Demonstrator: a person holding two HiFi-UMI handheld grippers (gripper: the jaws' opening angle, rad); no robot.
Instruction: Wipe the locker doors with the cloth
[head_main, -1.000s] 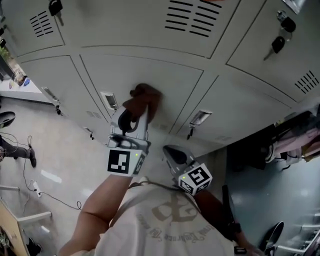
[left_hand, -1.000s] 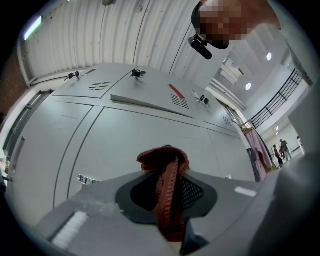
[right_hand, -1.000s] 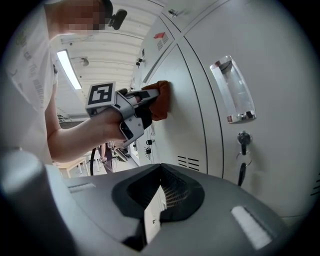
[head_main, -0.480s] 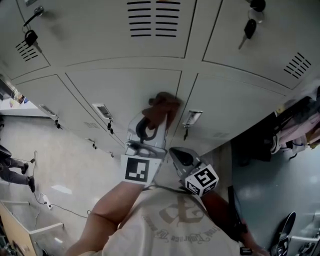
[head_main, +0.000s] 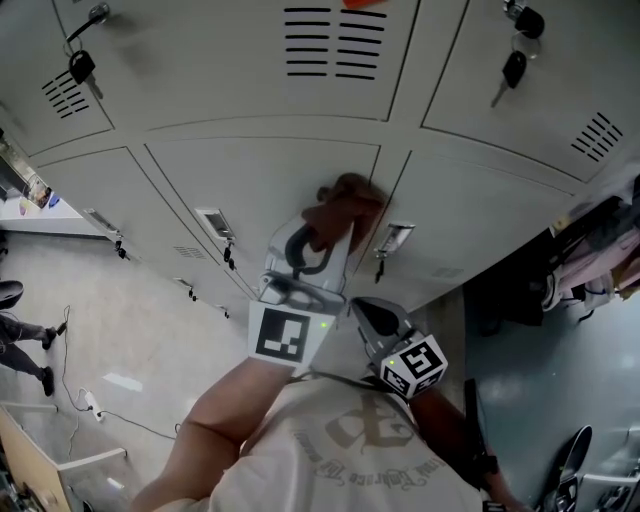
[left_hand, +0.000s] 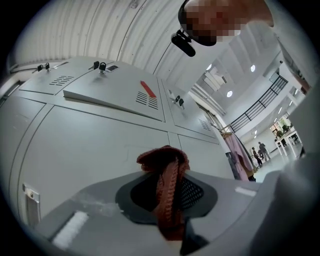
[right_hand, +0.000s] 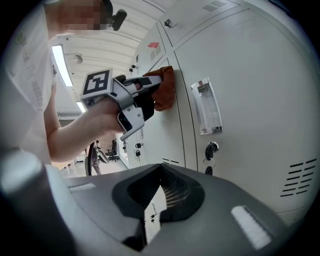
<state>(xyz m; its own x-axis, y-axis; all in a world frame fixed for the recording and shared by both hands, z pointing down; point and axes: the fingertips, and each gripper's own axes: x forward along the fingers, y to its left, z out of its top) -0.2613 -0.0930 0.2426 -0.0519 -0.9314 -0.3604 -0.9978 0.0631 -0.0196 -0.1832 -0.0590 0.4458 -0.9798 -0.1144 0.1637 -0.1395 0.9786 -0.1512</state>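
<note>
A rust-brown cloth is pressed against the grey locker door, at its right edge beside the seam to the neighbouring door. My left gripper is shut on it. In the left gripper view the cloth bunches up out of the left gripper. My right gripper hangs lower, close to my chest, shut and empty. In the right gripper view the right gripper points along the lockers, with the cloth and the left gripper higher up on the door.
Keys hang from locks on the upper doors. A clear handle and a keyed lock sit on the door right of the cloth. Clothes hang at the right. Cables lie on the floor at left.
The left gripper has slid the cloth rightward across the door, from its middle to the seam at its right edge. The right gripper stays low.
</note>
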